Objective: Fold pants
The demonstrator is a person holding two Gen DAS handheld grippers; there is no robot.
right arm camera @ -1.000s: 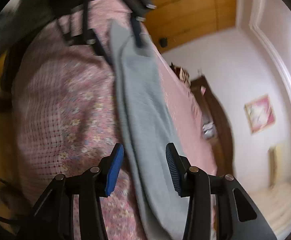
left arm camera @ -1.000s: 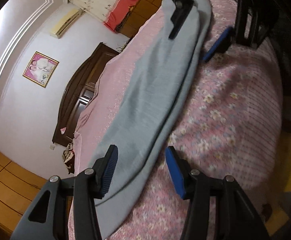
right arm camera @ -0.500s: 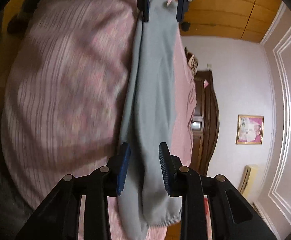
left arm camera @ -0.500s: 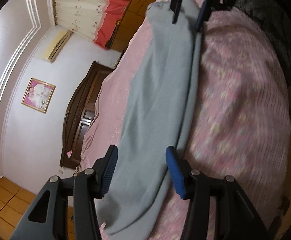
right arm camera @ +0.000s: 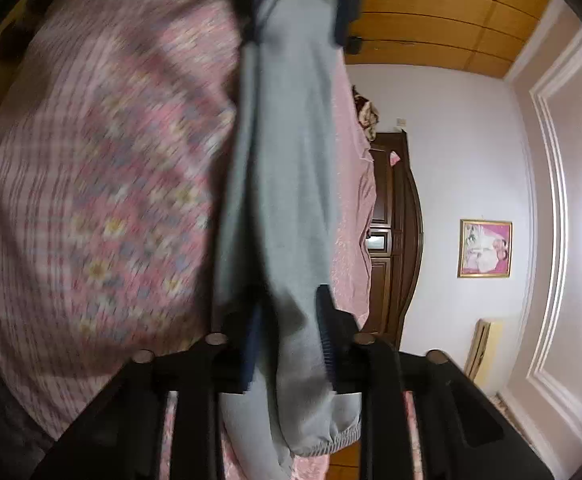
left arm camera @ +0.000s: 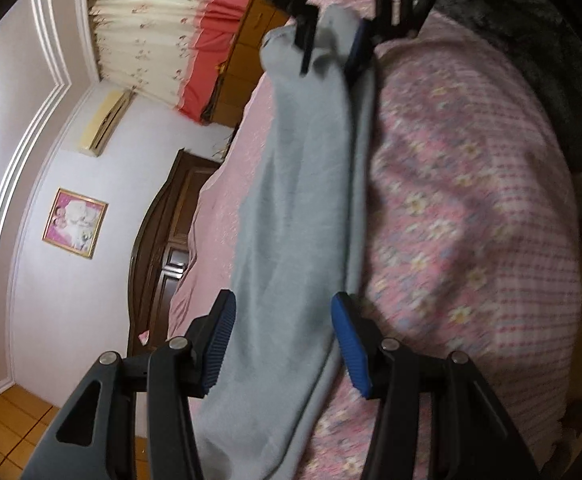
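Note:
Grey pants (left arm camera: 295, 208) lie lengthwise on a pink flowered bedspread (left arm camera: 463, 216). My left gripper (left arm camera: 283, 344) is open at one end of them, a blue pad on either side of the cloth and neither pressing it. At the far end, the right gripper (left arm camera: 331, 48) pinches the fabric. In the right wrist view, the right gripper (right arm camera: 289, 344) is closing, and the pants (right arm camera: 287, 168) bunch between its pads just above a ribbed elastic hem (right arm camera: 331, 440). The left gripper (right arm camera: 297, 16) shows small at the top of that view, straddling the other end.
A dark wooden headboard (left arm camera: 163, 264) stands at the far side of the bed, below a framed picture (left arm camera: 75, 222) on the white wall. Curtains (left arm camera: 163, 20) hang beside an air conditioner (left arm camera: 105, 126). A person's dark clothing (left arm camera: 531, 20) is beyond the bed's near edge.
The right gripper's jaws have narrowed from open around the pants to pinching the fabric. Both grippers have rolled and shifted so the pants now run straight between their fingers. The left jaws stayed as wide.

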